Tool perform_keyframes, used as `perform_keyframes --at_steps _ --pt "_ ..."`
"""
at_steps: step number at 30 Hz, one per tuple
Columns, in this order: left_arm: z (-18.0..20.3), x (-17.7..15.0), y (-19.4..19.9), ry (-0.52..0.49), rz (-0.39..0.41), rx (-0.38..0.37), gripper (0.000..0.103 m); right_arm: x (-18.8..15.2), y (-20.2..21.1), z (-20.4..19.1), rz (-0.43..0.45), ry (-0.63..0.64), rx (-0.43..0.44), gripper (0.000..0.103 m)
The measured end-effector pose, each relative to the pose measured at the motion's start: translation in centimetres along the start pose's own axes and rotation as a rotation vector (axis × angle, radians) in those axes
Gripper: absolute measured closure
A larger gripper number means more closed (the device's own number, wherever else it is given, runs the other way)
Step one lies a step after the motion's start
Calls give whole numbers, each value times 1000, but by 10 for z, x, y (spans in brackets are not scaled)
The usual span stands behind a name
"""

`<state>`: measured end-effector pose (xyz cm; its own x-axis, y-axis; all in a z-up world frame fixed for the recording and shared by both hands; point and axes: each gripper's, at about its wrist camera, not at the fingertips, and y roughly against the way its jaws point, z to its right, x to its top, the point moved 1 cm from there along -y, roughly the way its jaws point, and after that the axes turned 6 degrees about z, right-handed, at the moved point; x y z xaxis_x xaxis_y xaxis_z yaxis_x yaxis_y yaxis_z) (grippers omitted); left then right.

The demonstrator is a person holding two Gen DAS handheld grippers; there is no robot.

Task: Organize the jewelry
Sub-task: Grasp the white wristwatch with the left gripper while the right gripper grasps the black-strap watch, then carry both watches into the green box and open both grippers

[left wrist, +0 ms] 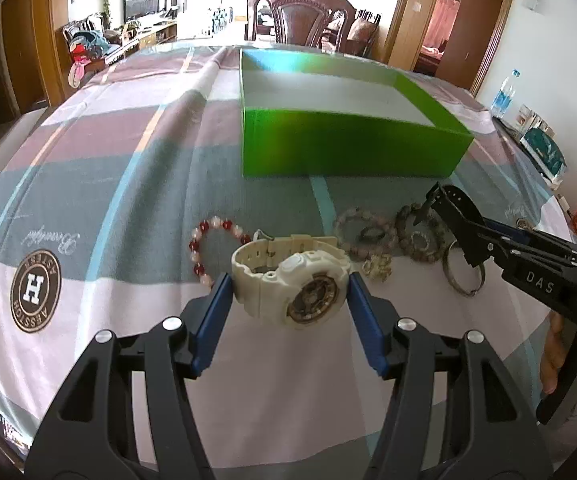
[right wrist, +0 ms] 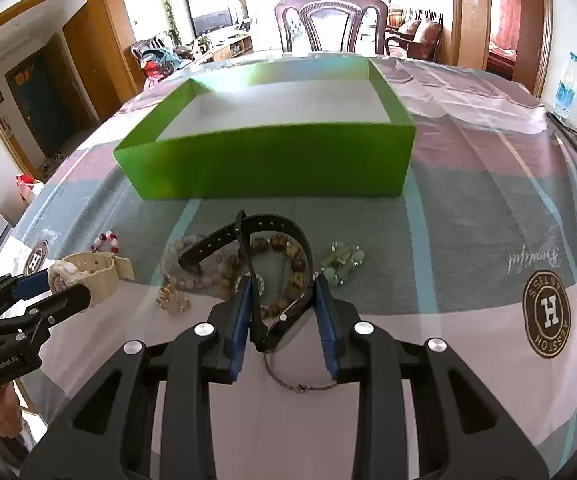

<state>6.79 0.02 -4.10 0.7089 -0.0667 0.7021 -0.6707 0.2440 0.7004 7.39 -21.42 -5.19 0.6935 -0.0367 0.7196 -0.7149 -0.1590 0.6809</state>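
Note:
My left gripper (left wrist: 290,286) is shut on a cream white watch (left wrist: 292,276), its blue pads against the case sides, just above the cloth. It also shows in the right wrist view (right wrist: 84,276). My right gripper (right wrist: 282,300) is shut on a black watch (right wrist: 272,248), strap looping up and forward; in the left wrist view the black watch (left wrist: 458,216) hangs over the bracelets. An open green box (left wrist: 348,120) with a white floor stands behind the jewelry. A red and white bead bracelet (left wrist: 208,248) lies left of the cream watch.
Pink and brown bead bracelets (left wrist: 384,236), a thin metal bangle (left wrist: 462,276), a gold trinket (right wrist: 172,300) and a pale green bracelet (right wrist: 342,264) lie on the checked tablecloth (left wrist: 88,200). A wooden chair (right wrist: 330,20) stands behind the table. A water bottle (left wrist: 504,94) stands at the far right.

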Motion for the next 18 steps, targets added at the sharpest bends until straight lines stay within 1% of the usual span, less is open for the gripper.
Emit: perform_keyframes --at_steps 3,6,8,10,12,15,18 --pt "1 9 3 -8 19 1 45 6 2 -1 13 11 -7 72" --pt "3 25 9 -20 54 1 45 25 14 3 68 15 -16 72" --pt "4 45 14 -33 96 0 45 46 24 6 123 15 -12 72" --pt "7 67 16 -51 141 3 45 66 30 7 173 32 -32 72" --pt "9 95 13 -63 181 2 45 87 25 7 204 51 -44 72" --pt "10 128 -8 -59 165 -25 45 106 -4 12 172 42 -51 72" --pt "13 151 -48 -55 111 -37 45 113 -43 19 102 21 -67 72"
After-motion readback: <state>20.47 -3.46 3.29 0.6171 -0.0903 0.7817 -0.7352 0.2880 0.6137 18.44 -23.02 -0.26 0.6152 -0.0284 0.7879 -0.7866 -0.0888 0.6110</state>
